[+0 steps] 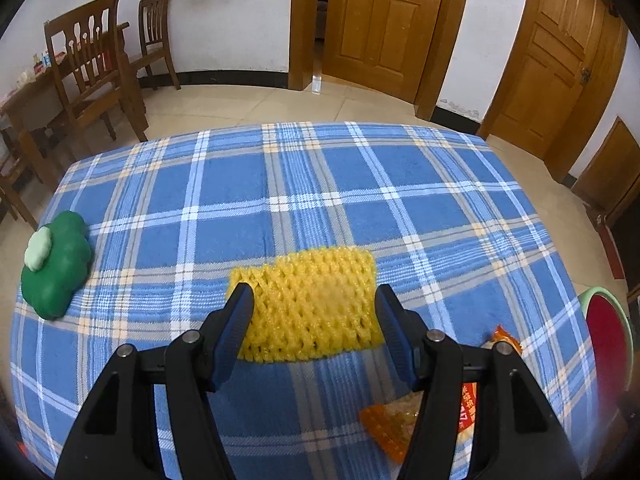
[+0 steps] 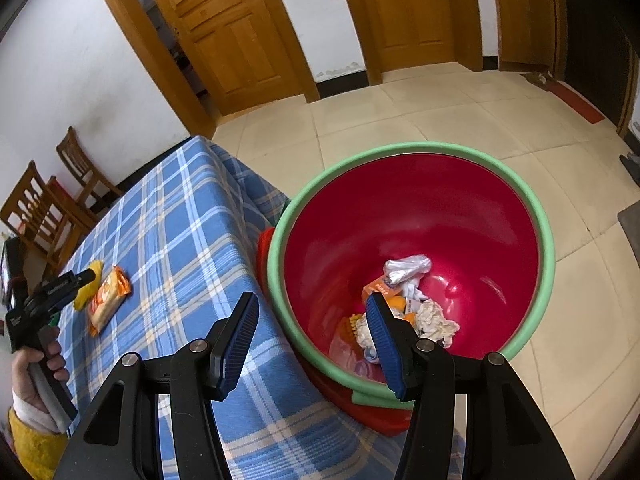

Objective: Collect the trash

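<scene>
The yellow foam fruit net (image 1: pixel 310 306) lies flat on the desk (image 1: pixel 320 200), a soft knitted-looking mesh sleeve of roughly rectangular shape; the left hand-held gripper (image 1: pixel 314 300) hangs over its near part with jaws standing well apart, the net showing between the two blue ribbed pads (image 1: pixel 236 332) and reaching about from one to the other, though whether the pads touch it cannot be told; just right of that gripper lies an orange snack wrapper (image 1: pixel 390 426), crinkled and glossy, partly hidden behind the black finger arm; only the left view shows the dark green cloud-shaped thing (image 1: pixel 56 264) with a pale green knob near the desk's left edge, and it catches only a sliver of the bin at far right; the right view opens that bin fully: a round bucket (image 2: pixel 412 248), red inside with a pale green rim, standing on the tiled floor (image 2: pixel 400 120) right against the desk's side, with crumpled paper (image 2: pixel 434 318), a silvery wrapper (image 2: pixel 406 268) and orange scraps at the bottom; the right hand-held gripper (image 2: pixel 314 310) is poised over the near rim, jaws parted and holding nothing; the same view shows a hand (image 2: pixel 34 364) with a yellow sleeve gripping the left tool; the desk wears a blue plaid cloth of soft woven texture; wooden chairs (image 1: pixel 92 72) and panelled doors (image 1: pixel 384 20) stand behind
</scene>
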### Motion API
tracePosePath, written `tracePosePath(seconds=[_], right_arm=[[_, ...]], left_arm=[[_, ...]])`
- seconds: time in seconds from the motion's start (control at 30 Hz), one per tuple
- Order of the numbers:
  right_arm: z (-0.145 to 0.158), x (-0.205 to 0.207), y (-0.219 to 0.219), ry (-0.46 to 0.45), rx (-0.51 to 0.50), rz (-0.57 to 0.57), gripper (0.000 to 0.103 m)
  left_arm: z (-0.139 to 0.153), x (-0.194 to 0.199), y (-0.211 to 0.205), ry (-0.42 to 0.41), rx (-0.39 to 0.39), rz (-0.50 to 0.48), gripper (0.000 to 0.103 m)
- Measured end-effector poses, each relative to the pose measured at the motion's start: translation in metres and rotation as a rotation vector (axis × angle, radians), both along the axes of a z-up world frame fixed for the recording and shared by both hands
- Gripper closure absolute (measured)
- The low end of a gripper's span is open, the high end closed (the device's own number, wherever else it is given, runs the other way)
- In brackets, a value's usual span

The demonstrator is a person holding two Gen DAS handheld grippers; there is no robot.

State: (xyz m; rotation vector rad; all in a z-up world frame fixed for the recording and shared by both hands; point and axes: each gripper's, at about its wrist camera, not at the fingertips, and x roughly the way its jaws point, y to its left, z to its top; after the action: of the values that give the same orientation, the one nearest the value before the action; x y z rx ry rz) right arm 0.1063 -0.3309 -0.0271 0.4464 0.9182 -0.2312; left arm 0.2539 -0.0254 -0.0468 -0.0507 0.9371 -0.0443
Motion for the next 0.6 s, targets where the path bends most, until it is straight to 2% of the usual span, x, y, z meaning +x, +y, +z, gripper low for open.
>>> tracePosePath(seconds=[0.2,0.3,0.37,0.53,0.6], right_arm=[[0.003,0.005,0.01,-0.003,-0.009,0.035,0.045],[0.006,0.007,0.015,-0.009,-0.012,0.053,0.046],[0.008,0.009,0.02,-0.012,-0.015,0.067,0.045],[0.007,0.015,0.03,-0.009,-0.02,0.093,0.046],[0.007,0.018,0.034,-0.008,-0.022,0.102,0.045]], left_arm=[[0.0,-0.001,0.0,-0.009,0.02,0.02,0.036],[-0.001,-0.002,0.003,-0.017,0.036,0.049,0.028],[-0.003,-0.001,0.008,-0.015,0.021,0.067,0.026],[-0.003,0.0,0.013,-0.016,-0.011,0.07,0.026],[-0.002,-0.001,0.012,-0.028,-0.012,0.059,0.033]])
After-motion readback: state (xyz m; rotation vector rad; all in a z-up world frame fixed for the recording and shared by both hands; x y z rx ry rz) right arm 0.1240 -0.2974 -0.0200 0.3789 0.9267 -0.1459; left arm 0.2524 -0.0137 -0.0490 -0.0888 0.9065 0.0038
